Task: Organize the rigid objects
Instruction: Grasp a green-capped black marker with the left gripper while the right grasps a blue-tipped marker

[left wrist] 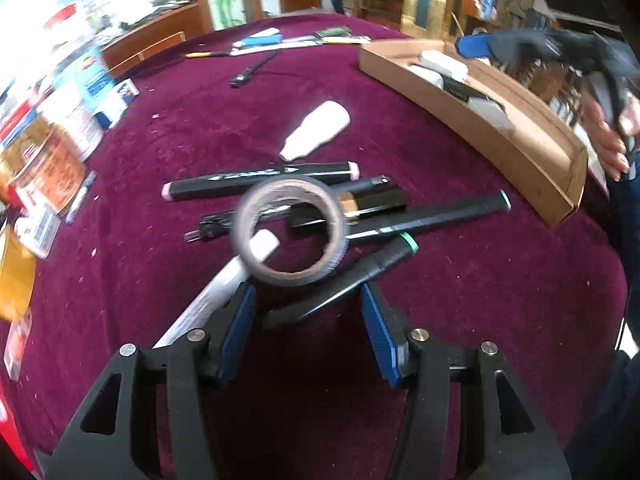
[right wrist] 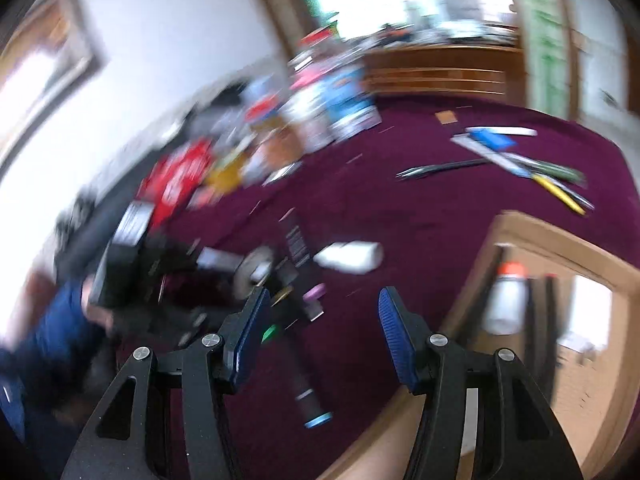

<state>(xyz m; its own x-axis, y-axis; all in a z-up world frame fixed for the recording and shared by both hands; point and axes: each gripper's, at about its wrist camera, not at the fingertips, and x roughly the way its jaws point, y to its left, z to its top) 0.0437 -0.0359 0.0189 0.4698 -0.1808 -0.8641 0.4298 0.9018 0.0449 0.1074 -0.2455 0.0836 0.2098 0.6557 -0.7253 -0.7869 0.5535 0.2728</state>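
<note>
Sorting seen partway done on maroon cloth table [left wrist: 480, 320]. Cardboard box [left wrist: 520, 148] at right edge already loaded with few white and dark items. Pile left loose at centre: tape roll [left wrist: 288, 232] atop black markers [left wrist: 260, 180], white bottle [left wrist: 316, 130] just beyond. More pens [left wrist: 280, 42] left at far edge. Left gripper [left wrist: 308, 312] poised just short of tape roll, jaws apart, nothing held. Right gripper [right wrist: 320, 320] beside box, jaws apart, empty.

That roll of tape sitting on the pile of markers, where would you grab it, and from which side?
Grip the tape roll across its near wall from above, one finger inside the hole and one outside. It lies roughly flat on the markers with its hole facing up, and that wall sits nearest the open left gripper.
</note>
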